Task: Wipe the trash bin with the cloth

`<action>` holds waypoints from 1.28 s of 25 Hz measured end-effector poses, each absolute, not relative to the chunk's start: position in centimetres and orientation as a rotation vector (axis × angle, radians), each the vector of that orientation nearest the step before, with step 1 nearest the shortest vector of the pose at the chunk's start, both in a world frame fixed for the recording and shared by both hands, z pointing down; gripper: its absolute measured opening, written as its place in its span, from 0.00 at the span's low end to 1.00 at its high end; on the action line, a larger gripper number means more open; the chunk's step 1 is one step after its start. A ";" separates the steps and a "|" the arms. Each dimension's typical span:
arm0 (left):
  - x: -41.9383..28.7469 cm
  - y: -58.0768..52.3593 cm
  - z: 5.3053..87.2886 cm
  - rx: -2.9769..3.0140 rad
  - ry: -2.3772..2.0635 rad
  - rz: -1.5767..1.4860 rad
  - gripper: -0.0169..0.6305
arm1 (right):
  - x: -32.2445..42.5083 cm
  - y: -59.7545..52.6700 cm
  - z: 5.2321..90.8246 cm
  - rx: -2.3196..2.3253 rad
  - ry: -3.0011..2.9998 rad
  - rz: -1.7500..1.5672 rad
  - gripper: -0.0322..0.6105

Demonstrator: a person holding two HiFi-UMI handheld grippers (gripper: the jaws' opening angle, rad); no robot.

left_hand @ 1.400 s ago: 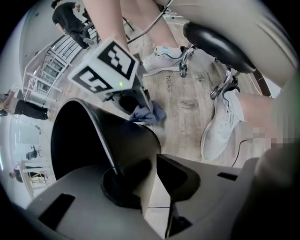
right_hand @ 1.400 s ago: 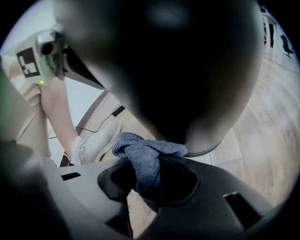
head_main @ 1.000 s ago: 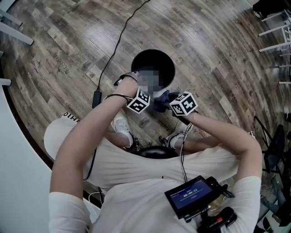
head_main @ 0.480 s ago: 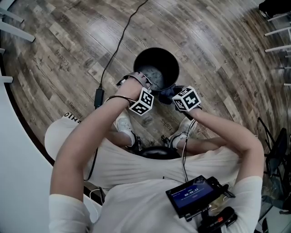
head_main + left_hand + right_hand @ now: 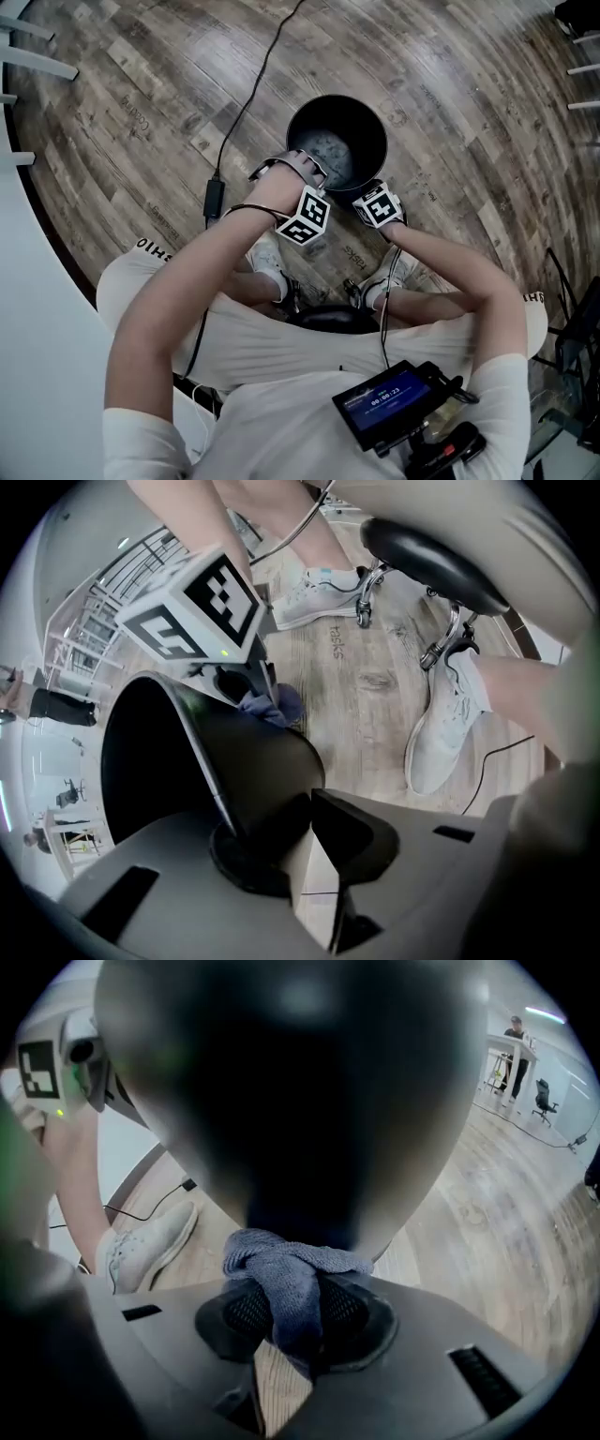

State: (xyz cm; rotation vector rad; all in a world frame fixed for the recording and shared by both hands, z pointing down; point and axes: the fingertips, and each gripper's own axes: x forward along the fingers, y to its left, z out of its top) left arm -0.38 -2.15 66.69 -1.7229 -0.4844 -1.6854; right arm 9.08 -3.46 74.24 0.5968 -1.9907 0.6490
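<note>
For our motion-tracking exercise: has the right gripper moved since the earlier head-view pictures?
Yes. Against the trash bin, the right gripper has moved closer to its near rim and lower beside it.

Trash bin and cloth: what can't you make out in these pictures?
Head view: blue-grey woven cloth under the right hand-held gripper, hidden by its marker cube.
Right gripper view: round black trash bin blurred, cut off by the frame.
Left gripper view: bin's inside too dark.
</note>
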 end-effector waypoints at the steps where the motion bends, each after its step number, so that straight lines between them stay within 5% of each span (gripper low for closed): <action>1: -0.3 -2.1 66.7 -1.726 -0.486 -1.683 0.14 | 9.1 -3.5 75.3 0.605 -1.981 0.649 0.21; 14: 0.5 -2.3 66.7 -1.775 -0.435 -1.704 0.14 | 9.9 -4.0 80.7 0.694 -1.848 0.767 0.21; 21: 0.8 -1.7 66.6 -1.834 -0.451 -1.719 0.16 | 9.2 -1.9 72.7 0.636 -1.918 0.853 0.21; 26: 0.2 -1.6 66.1 -1.847 -0.468 -1.732 0.28 | 9.7 -0.8 65.6 0.633 -1.984 0.897 0.21; 32: -0.3 -2.1 66.6 -1.742 -0.429 -1.691 0.25 | 9.9 -1.3 59.4 0.704 -2.056 0.871 0.21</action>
